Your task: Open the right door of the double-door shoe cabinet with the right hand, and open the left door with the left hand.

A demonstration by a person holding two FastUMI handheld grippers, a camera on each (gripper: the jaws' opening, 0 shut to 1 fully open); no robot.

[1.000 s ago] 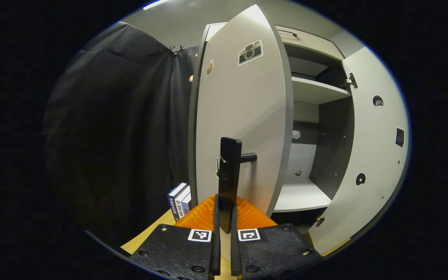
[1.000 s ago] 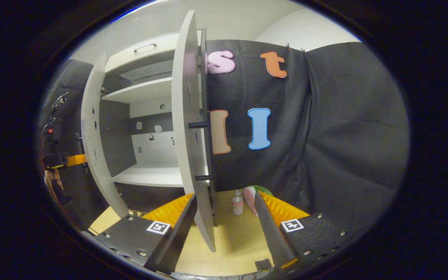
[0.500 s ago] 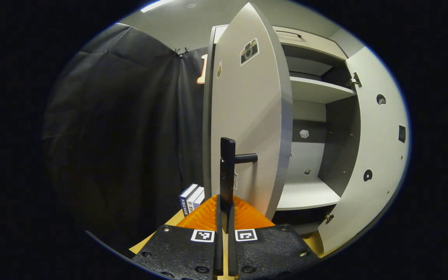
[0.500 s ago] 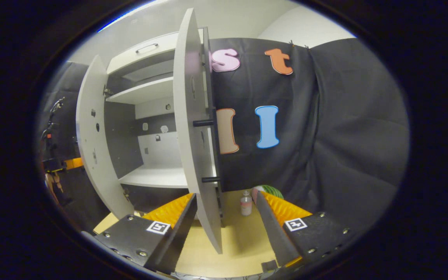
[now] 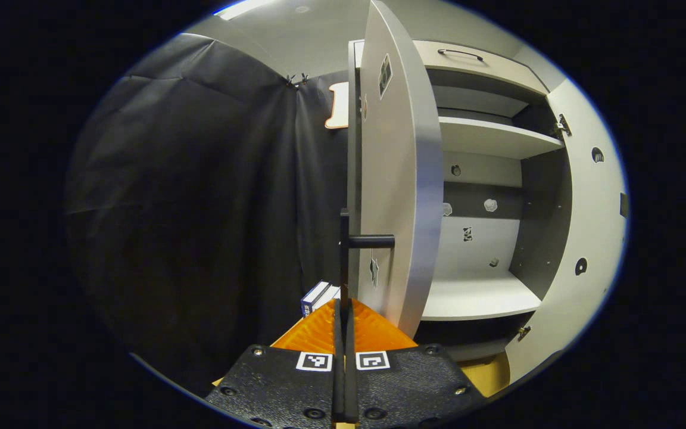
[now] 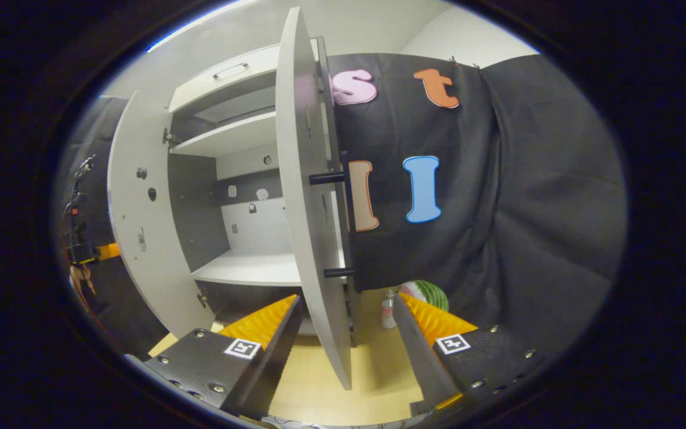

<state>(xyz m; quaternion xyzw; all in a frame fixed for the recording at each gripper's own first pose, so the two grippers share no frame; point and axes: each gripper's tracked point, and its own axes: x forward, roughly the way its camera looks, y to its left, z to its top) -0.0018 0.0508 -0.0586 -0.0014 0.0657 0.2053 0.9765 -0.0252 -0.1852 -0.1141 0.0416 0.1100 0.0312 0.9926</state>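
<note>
White double-door shoe cabinet (image 5: pixel 486 179) stands with both doors swung wide: left tongs (image 5: pixel 343 333) clenched on the left door's black handle (image 5: pixel 344 256), right tongs (image 6: pixel 343 333) released beside the right door (image 6: pixel 310 238), task seemingly nearly complete.

- Left door (image 5: pixel 399 179): grey, swung wide, edge-on, black bar handle (image 5: pixel 344 256) out front.
- Right door (image 6: pixel 307 196): grey, wide open, edge-on.
- Cabinet (image 6: pixel 242 268): shelves bare.
</note>
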